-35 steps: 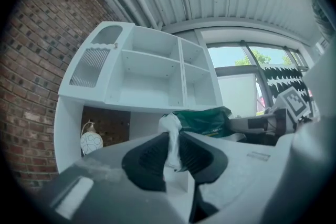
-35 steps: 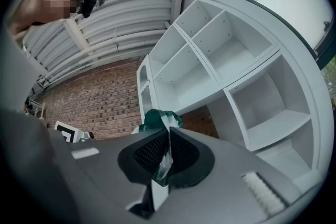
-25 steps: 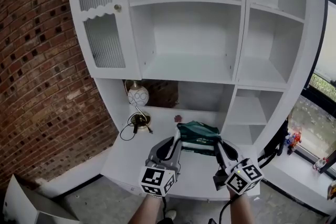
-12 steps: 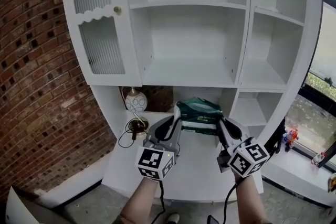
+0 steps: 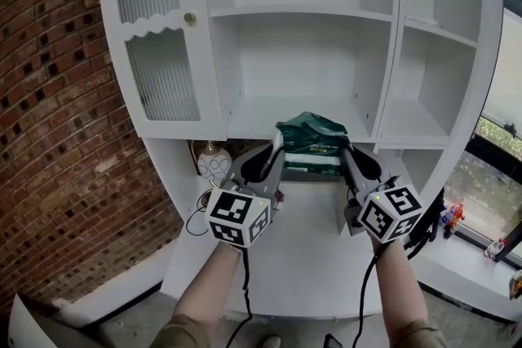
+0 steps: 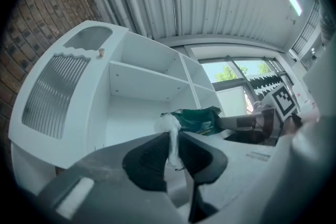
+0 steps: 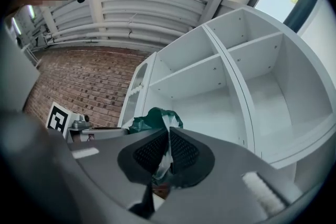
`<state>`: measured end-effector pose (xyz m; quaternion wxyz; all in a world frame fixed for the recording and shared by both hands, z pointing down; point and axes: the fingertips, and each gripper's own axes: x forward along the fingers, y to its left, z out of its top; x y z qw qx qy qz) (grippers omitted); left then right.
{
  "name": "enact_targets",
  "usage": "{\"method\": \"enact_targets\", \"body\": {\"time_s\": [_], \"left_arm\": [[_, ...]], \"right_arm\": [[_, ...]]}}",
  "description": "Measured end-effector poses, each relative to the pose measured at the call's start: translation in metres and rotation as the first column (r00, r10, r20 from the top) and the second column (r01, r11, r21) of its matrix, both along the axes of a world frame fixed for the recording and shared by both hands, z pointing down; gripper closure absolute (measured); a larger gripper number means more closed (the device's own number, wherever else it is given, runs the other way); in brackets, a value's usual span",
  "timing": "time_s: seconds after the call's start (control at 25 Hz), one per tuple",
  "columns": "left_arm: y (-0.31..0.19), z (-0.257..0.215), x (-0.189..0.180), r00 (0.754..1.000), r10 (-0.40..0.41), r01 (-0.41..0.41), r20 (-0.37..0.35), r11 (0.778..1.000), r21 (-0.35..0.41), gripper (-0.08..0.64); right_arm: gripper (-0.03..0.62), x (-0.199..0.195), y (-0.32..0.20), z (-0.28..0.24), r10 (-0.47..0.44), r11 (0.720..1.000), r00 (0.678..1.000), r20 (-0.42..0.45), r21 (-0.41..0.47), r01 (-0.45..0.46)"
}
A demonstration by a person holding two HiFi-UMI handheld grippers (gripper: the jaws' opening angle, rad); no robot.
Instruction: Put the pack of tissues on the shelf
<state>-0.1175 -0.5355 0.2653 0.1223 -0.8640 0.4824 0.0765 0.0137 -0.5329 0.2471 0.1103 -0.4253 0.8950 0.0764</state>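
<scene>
Pack of tissues [image 5: 311, 144], green wrapper, held in air between both grippers, level with front edge of middle shelf [image 5: 277, 116] of white cabinet, above tabletop [image 5: 302, 248]. Left gripper [image 5: 276, 149]: jaws clamped on white flap at pack's left end. Right gripper [image 5: 347, 152]: jaws pinched together on thin wrapper edge at pack's right end. Ribbed-glass door [image 5: 159, 53] left of shelf, closed. Brick wall [image 5: 57, 143] further left. Round white object [image 5: 214, 165] with cable at tabletop's back.

Left gripper [image 5: 276, 145] and right gripper [image 5: 345, 147] aim at 12 o'clock, jaws clamping the pack of tissues [image 5: 311, 144] at 9 and 3 o'clock.
</scene>
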Motion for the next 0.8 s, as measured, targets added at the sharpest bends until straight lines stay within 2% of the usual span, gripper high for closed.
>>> {"method": "enact_targets", "body": {"time_s": [0.36,0.8], "left_arm": [[-0.027,-0.03,-0.002,1.0,-0.001,0.001,0.013,1.0,0.02,0.495],[-0.066,-0.042,-0.003,0.999,0.033,-0.032,0.024,0.999,-0.036,0.497]], "right_arm": [[0.584,-0.004,-0.027,-0.031,0.032,0.998,0.999,-0.039,0.048,-0.031],[0.584,-0.007,-0.064,-0.045,0.115,0.993,0.988,-0.103,0.035,-0.112]]}}
